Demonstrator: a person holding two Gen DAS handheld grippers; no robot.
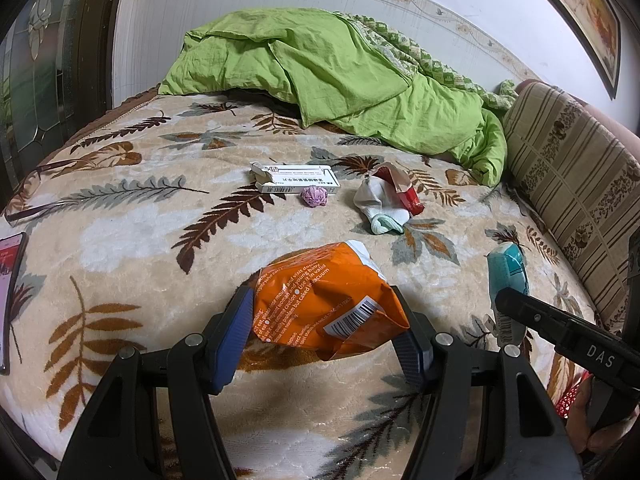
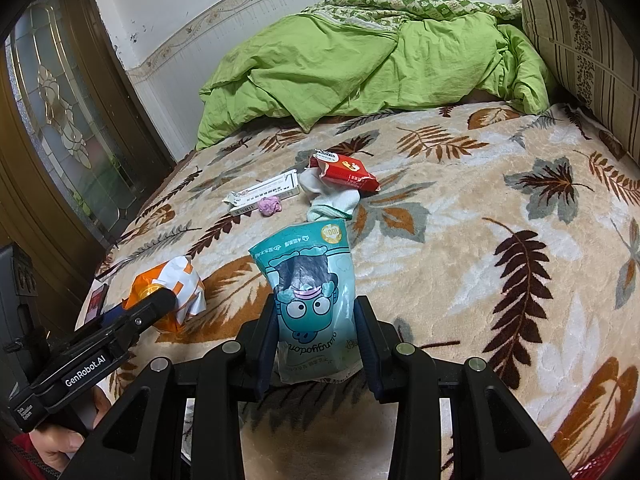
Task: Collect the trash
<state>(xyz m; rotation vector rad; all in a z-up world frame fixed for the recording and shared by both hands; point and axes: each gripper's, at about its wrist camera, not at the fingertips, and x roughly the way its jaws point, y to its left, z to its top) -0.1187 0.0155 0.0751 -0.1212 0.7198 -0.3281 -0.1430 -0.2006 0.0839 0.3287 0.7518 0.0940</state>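
Orange bag [image 1: 324,304] clamped in our left gripper [image 1: 324,336], teal pouch [image 2: 310,300] pinched in our right gripper [image 2: 316,344]; box [image 1: 298,180], sock [image 1: 380,208] remain on bed [image 1: 140,240].

The phone [image 1: 12,292], left of the orange snack bag [image 1: 328,304], is cut off by the picture's edge. That bag's lower corners are hidden behind the left gripper's pads [image 1: 234,336]. Beyond the bag, the white sock [image 1: 380,206] covers part of the red wrapper [image 1: 408,196]. The small print on the white box [image 1: 298,180] is too small to read. The teal pouch [image 1: 508,280] is partly hidden behind the right gripper's finger.
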